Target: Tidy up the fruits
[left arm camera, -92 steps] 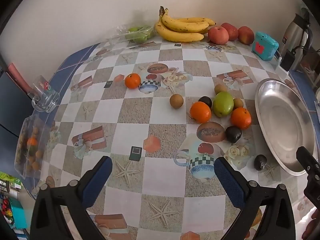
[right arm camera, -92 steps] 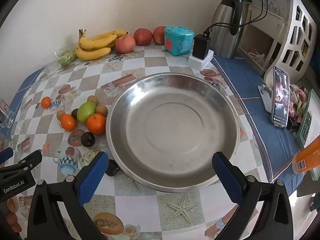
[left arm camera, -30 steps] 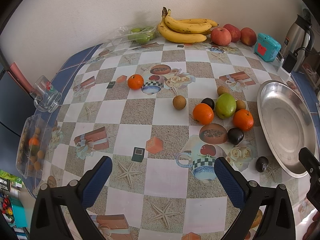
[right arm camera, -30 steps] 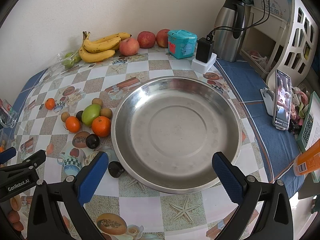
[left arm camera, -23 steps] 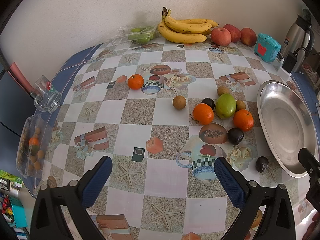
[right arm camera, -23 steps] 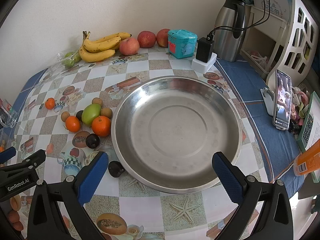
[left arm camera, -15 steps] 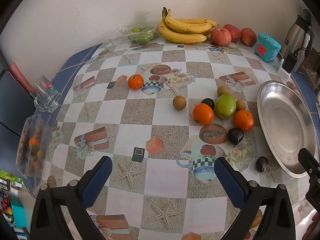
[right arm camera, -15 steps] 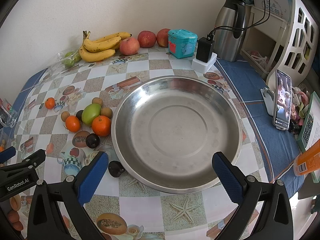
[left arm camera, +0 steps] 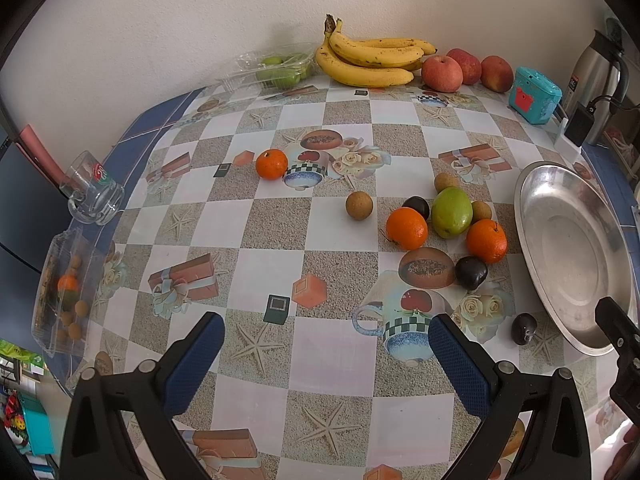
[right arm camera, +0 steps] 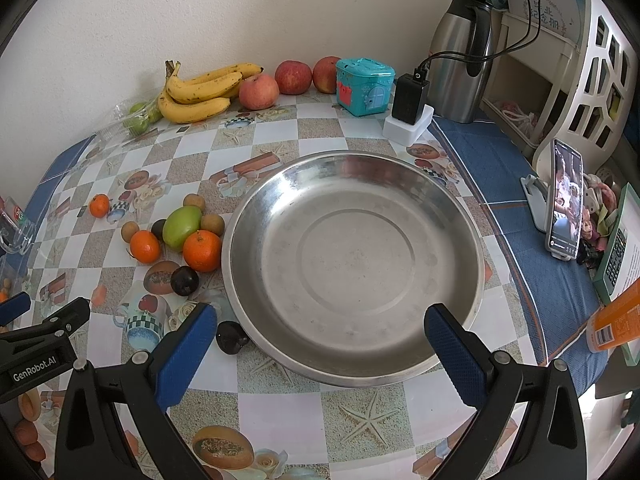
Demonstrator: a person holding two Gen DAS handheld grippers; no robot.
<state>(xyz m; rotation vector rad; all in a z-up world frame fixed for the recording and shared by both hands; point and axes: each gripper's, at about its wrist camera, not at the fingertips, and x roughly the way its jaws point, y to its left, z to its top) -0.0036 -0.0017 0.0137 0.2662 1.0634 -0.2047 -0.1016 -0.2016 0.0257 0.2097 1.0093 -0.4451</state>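
wall [right arm camera: 280, 8]: plain cream | table [left arm camera: 340, 344]: checkered patterned cloth | shelf unit [right arm camera: 592, 80]: white, right

Checked tablecloth [left arm camera: 340, 344]: white and sandy-grey squares, printed with starfish, roses, cups, gift boxes; blue border at left and right edges. Silver metal dish [right arm camera: 356, 368], plain. Yellow bananas [left arm camera: 372, 62], brown-speckled, at far edge. Red-pink apples [left arm camera: 442, 74] beside them. Three oranges [left arm camera: 406, 228], bright orange. One green mango [left arm camera: 452, 212]. Dark purple-black plums [left arm camera: 471, 273]. Small tan-brown round fruits [left arm camera: 359, 205]. Teal box [right arm camera: 364, 86] with red patch. Blue finger pads [left arm camera: 194, 364], black frames.
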